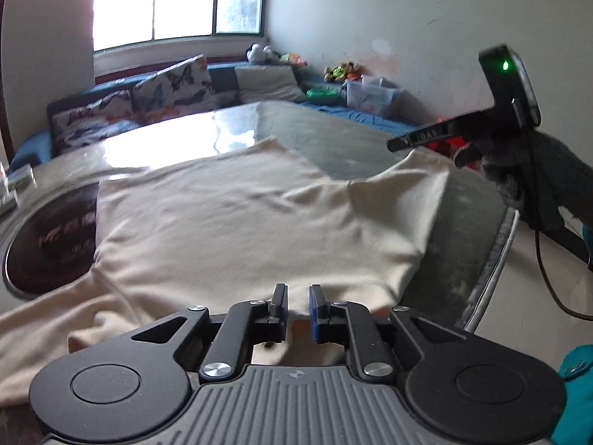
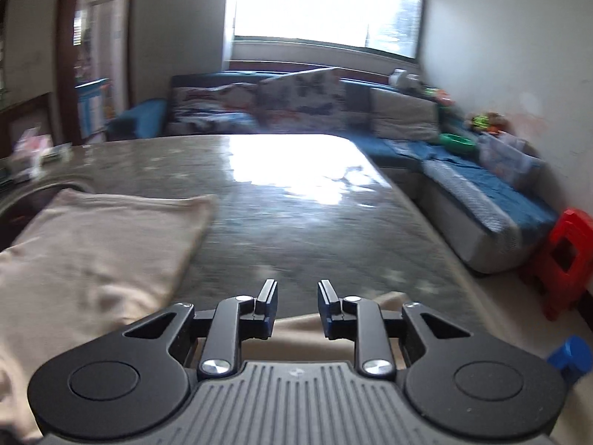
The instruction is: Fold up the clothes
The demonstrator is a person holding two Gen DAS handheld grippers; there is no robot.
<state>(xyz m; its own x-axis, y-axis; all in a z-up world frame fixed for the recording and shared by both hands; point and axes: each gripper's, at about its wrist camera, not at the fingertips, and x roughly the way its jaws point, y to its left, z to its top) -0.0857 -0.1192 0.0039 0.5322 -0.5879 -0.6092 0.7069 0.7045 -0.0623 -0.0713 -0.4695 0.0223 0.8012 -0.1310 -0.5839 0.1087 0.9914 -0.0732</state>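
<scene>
Daylight from the window (image 2: 326, 3) glares off the grey marble table (image 2: 296, 193) in front of you, with the blue sofa (image 2: 481, 185) and its butterfly cushions (image 1: 170, 85) running along the far wall. A red plastic stool (image 2: 567, 256) stands on the floor off the table's right corner, and a dark round inset (image 1: 48, 237) shows in the tabletop at the left.

Your cream shirt (image 1: 237, 215) lies spread on the table, its body mostly flat and one sleeve sticking out toward the right edge. Loose fabric bunches at the near edge under your left gripper.

Your left gripper (image 1: 298, 306) hangs low over the near hem of the shirt. Its fingers stand slightly apart with nothing between them; cloth shows beneath the gap but is not pinched.

Your right gripper (image 2: 297, 298) sits above the near right part of the table, fingers parted wider and holding nothing. A fold of the shirt lies just under its body, and the main spread of cloth is off to its left. In the left wrist view you can see that right gripper (image 1: 415, 141) in your gloved hand (image 1: 533, 178), raised just above the sleeve's tip, apart from it.
</scene>
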